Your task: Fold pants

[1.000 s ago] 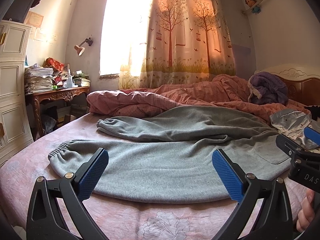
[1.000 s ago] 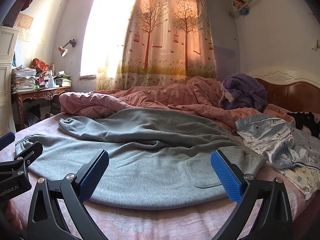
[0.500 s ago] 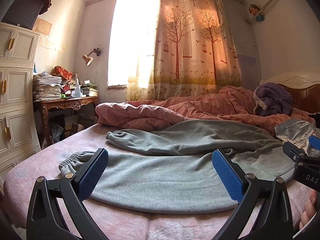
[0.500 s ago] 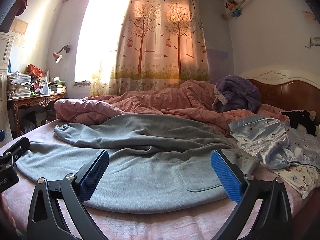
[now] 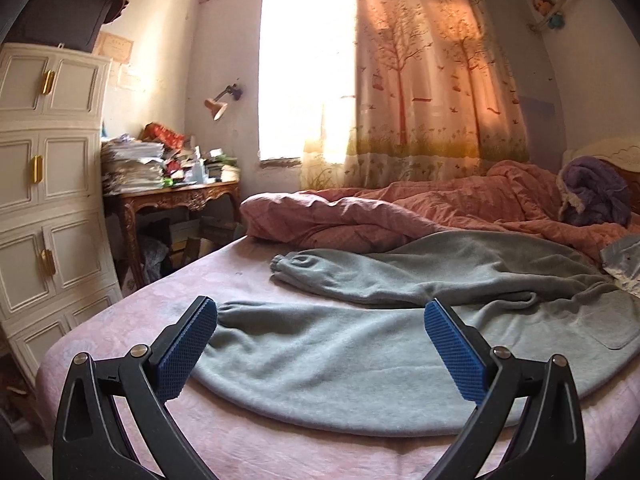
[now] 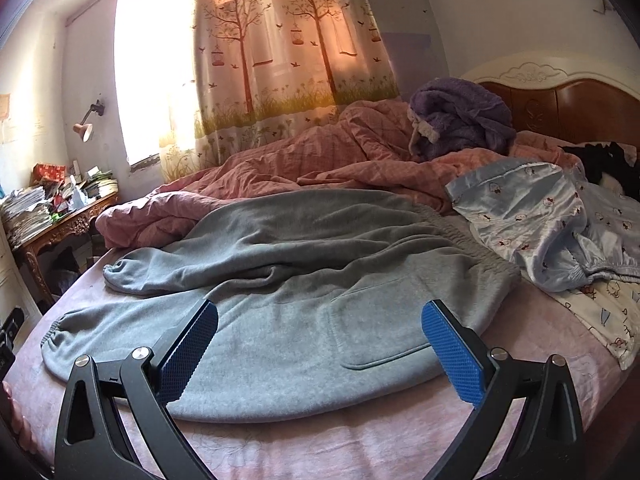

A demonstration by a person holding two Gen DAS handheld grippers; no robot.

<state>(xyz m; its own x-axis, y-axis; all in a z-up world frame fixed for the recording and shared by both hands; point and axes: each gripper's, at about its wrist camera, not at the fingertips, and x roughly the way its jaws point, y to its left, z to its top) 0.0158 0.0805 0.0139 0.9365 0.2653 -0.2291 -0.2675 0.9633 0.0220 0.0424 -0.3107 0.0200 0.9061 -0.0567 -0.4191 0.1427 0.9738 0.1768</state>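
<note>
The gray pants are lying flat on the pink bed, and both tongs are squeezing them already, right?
Not quite. The gray pants do lie on the pink bed, but both wrist views show the left tongs and right tongs wide open, holding nothing.

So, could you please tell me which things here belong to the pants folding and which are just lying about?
Part of the job:
- grey pants
- left gripper, open
- right gripper, open
- pink bed sheet, the folding surface

Just lying about:
- pink quilt
- purple fleece bundle
- blue printed pyjamas
- cluttered desk
</note>
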